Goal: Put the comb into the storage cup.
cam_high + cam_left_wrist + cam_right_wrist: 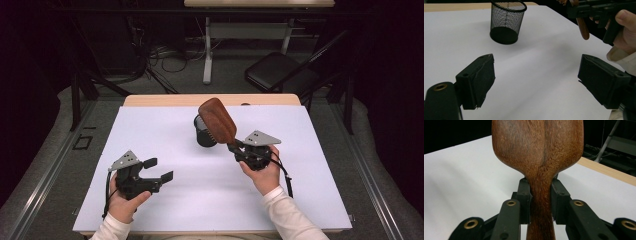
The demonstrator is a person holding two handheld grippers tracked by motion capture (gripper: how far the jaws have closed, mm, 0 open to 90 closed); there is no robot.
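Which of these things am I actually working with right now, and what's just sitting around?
In the job: wooden hairbrush clamped by its handle in the right tool; black mesh pen cup; left tool, open.
Lying about: folding chair; floor cables; far desk.

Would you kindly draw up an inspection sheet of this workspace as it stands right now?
Surface: white table top, wooden edge at the far side.
Job's things: wooden hairbrush, held by its handle, head raised above a black mesh cup; the cup stands upright on the table.
Clutter: nothing seen.
Grippers: right gripper shut on the hairbrush handle; left gripper open, nothing between its jaws, low above the table.
Cables: one trails from each gripper; a tangle lies on the floor behind the table.
Surroundings: black chair, a second table's legs, dark room.
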